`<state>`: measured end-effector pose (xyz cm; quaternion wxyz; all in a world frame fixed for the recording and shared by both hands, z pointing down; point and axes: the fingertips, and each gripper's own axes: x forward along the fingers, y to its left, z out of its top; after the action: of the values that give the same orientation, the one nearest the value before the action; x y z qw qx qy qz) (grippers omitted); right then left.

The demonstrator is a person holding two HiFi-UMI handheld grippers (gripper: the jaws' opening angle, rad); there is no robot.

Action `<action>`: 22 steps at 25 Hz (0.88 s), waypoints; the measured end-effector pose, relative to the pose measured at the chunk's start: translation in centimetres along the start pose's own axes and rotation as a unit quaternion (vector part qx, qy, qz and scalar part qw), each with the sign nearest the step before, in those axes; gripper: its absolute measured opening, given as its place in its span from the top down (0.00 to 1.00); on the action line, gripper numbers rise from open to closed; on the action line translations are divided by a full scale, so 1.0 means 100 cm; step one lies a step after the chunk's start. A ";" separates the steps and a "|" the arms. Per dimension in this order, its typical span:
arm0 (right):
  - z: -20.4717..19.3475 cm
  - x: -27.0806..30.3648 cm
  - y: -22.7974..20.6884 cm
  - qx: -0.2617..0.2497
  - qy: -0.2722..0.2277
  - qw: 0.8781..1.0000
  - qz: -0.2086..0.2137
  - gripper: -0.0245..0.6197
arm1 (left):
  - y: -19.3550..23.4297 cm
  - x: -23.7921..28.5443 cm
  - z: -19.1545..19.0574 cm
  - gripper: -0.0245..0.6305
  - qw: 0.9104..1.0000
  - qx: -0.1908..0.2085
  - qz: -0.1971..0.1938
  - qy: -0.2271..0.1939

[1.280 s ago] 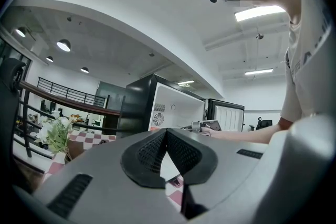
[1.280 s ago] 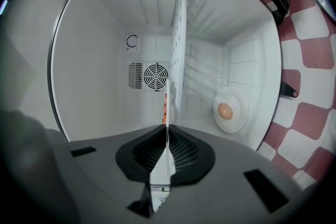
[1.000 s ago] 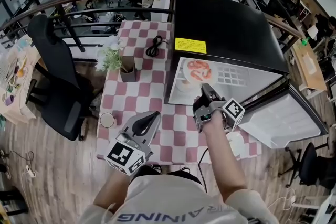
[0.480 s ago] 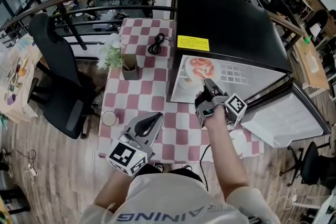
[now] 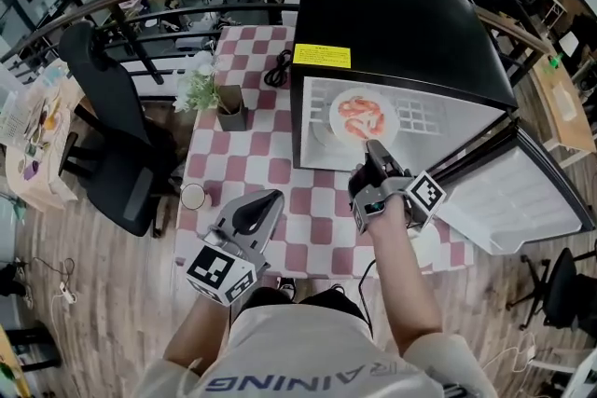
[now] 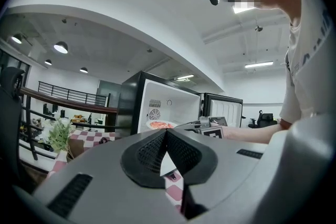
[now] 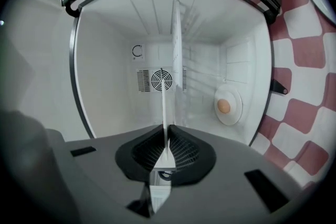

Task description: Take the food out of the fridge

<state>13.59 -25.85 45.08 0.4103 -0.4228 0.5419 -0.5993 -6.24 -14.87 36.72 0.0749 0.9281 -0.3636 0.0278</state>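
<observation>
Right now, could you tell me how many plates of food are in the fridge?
2. The plate of red food sits at shelf level, its rim pinched in the right claw; the egg plate lies on the fridge floor. More could be hidden.

The fridge [image 5: 401,23] at the head view's upper right has a glossy black shell. Its lining [image 7: 105,76] is smooth white plastic (the plate [image 5: 362,115] looks glazed white too). The checked cloth [image 5: 252,154] at centre is matt. The floor [image 5: 103,294] is wood plank. The left gripper [image 5: 270,199] and right gripper [image 5: 373,147] are matt grey plastic.
</observation>
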 end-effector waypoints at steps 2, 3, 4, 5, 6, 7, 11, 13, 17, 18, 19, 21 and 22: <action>0.002 -0.019 0.002 0.000 0.010 1.000 0.002 0.90 | -0.013 0.001 0.000 0.95 1.000 0.002 0.009 -0.001; 0.003 -0.029 0.003 -0.001 0.015 1.000 0.003 0.90 | -0.022 0.001 0.000 0.95 1.000 0.001 0.014 -0.002; 0.004 -0.039 0.003 -0.002 0.022 1.000 0.003 0.90 | -0.031 0.000 -0.001 0.95 1.000 -0.001 0.018 -0.003; 0.005 -0.049 0.002 -0.004 0.030 1.000 0.002 0.90 | -0.041 -0.001 -0.004 0.95 1.000 -0.004 0.022 -0.004; 0.006 -0.059 0.001 -0.005 0.038 0.999 0.001 0.90 | -0.051 -0.002 -0.007 0.95 1.000 -0.007 0.027 -0.003; 0.006 -0.068 -0.001 -0.006 0.047 0.999 0.000 0.90 | -0.061 -0.003 -0.011 0.95 0.999 -0.007 0.032 -0.002; 0.008 -0.103 -0.012 -0.004 0.076 0.997 0.000 0.90 | -0.097 -0.011 -0.030 0.95 0.999 -0.014 0.050 0.006; 0.008 -0.117 -0.021 -0.003 0.085 0.996 -0.006 0.90 | -0.108 -0.015 -0.038 0.95 0.998 -0.019 0.058 0.012; 0.010 -0.145 -0.046 0.002 0.095 0.995 -0.025 0.90 | -0.119 -0.020 -0.046 0.95 0.997 -0.026 0.070 0.018; 0.011 -0.153 -0.053 0.002 0.095 0.995 -0.028 0.90 | -0.122 -0.021 -0.046 0.95 0.997 -0.025 0.070 0.018; 0.011 -0.160 -0.059 0.002 0.096 0.995 -0.029 0.90 | -0.124 -0.021 -0.047 0.95 0.997 -0.024 0.070 0.017; 0.010 -0.170 -0.072 0.003 0.100 0.995 -0.030 0.90 | -0.125 -0.023 -0.047 0.95 0.997 -0.022 0.067 0.017; 0.009 -0.175 -0.079 0.005 0.102 0.994 -0.030 0.90 | -0.125 -0.024 -0.048 0.95 0.997 -0.023 0.065 0.016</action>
<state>19.52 -8.92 51.87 0.3366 -0.3738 0.5650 -0.6540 0.46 -3.45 39.76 0.1003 0.9000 -0.4223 0.0395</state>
